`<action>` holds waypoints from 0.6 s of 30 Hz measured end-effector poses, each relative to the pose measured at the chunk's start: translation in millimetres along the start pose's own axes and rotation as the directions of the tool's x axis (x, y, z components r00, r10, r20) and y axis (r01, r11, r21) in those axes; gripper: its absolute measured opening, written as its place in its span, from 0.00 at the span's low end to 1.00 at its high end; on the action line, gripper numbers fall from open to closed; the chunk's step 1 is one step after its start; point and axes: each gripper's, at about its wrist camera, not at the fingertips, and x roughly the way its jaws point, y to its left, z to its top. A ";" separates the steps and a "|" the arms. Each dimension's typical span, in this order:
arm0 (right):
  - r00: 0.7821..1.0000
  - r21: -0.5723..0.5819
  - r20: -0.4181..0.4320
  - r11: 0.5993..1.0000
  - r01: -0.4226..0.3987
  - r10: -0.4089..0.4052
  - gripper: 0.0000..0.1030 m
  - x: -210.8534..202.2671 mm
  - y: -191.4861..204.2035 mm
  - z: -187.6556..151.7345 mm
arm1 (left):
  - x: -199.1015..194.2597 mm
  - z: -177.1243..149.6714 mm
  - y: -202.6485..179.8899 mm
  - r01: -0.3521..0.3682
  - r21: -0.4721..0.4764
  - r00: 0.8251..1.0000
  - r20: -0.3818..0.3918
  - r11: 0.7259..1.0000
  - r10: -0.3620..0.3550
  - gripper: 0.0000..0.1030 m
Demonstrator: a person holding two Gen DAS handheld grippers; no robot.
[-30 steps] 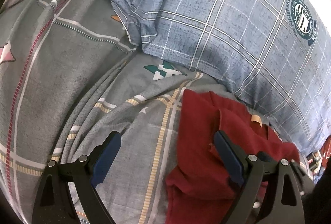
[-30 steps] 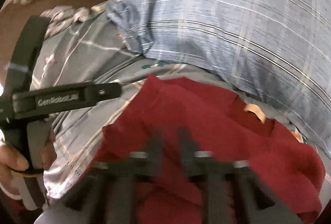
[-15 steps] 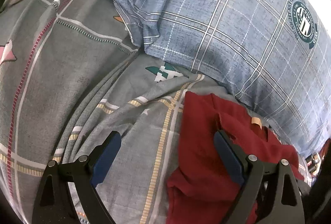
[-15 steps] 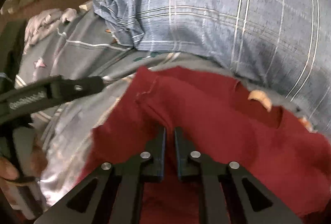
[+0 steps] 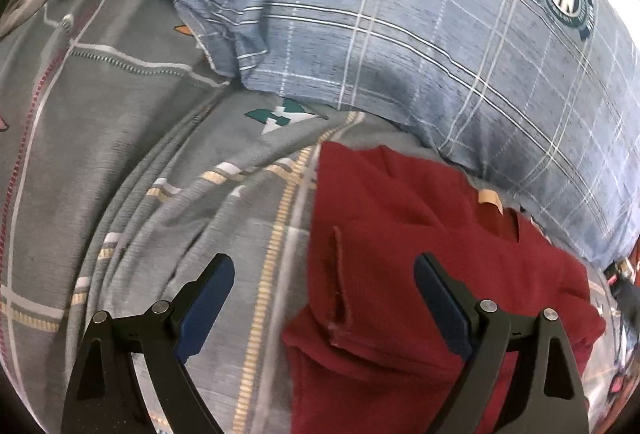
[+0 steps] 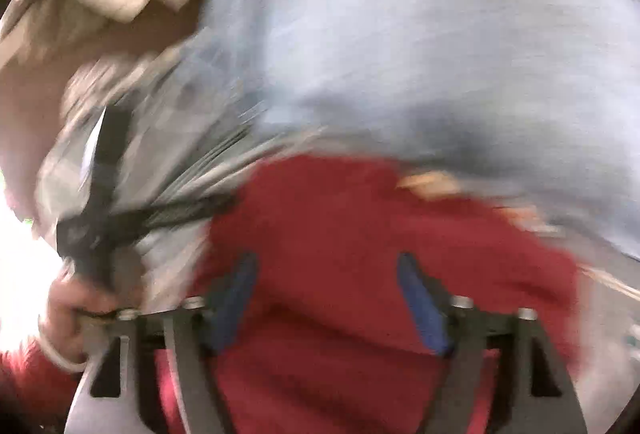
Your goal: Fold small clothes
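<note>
Both grippers stand wide open, empty. The right gripper point(image 6: 324, 298) has just been opening over the red garment point(image 5: 420, 274), which lies under the left gripper point(image 5: 324, 298)'s right jaw. Soft, light cloth; likely best pinched at a hem.

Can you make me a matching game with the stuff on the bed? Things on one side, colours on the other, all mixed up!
Things:
1. small garment
2. pillow
3. bedsheet
4. pads on the left hand-held gripper

Colours:
A. grey with stripes
B. dark blue
C. dark red
D. light blue check with a green badge

Pairs: 1-C, 2-D, 3-A, 4-B
</note>
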 end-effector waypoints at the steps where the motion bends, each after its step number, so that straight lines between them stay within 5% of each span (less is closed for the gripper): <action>1: 0.993 0.083 -0.018 0.990 0.118 -0.117 0.87 -4.1 -38.3 -1.7 | 2.0 -1.7 -4.3 -0.002 0.016 1.000 -0.007 1.000 0.003 0.89; 4: 0.966 0.261 -0.180 0.938 0.230 -0.187 0.89 20.7 -113.1 -14.1 | 8.7 -7.6 -13.7 -0.029 0.063 0.999 -0.016 0.998 0.030 0.89; 6: 0.961 0.340 -0.239 0.915 0.218 -0.140 0.83 46.0 -142.6 -24.6 | 15.8 -11.6 -18.9 -0.047 0.089 0.998 -0.035 0.995 0.050 0.89; 7: 0.969 0.380 -0.241 0.915 0.140 -0.048 0.76 61.8 -151.5 -30.7 | 19.6 -13.5 -21.1 -0.050 0.099 0.997 -0.046 0.994 0.054 0.89; 8: 0.970 0.396 -0.241 0.915 0.083 0.016 0.39 71.0 -152.9 -34.1 | 22.3 -14.9 -22.8 -0.052 0.105 0.997 -0.052 0.993 0.058 0.89; 9: 0.970 0.386 -0.244 0.919 0.077 0.021 0.21 74.8 -151.6 -34.1 | 24.2 -15.6 -24.7 -0.056 0.109 0.997 -0.053 0.992 0.062 0.89; 12: 0.975 0.166 -0.178 0.972 0.166 -0.136 0.15 58.9 -127.2 -19.6 | 26.7 -16.4 -29.5 -0.055 0.122 0.997 -0.046 0.991 0.061 0.90; 15: 0.927 0.076 -0.195 0.937 0.340 -0.320 0.03 72.0 -137.1 -22.3 | 28.6 -18.5 -31.2 -0.063 0.138 0.997 -0.046 0.988 0.070 0.90; 16: 0.912 0.085 -0.254 0.932 0.351 -0.321 0.02 82.8 -146.9 -31.1 | 28.0 -18.6 -30.5 -0.061 0.138 0.997 -0.046 0.989 0.068 0.90; 18: 0.939 0.186 -0.239 0.938 0.293 -0.246 0.06 71.1 -157.7 -37.0 | 26.5 -18.4 -28.3 -0.056 0.133 0.997 -0.049 0.990 0.063 0.90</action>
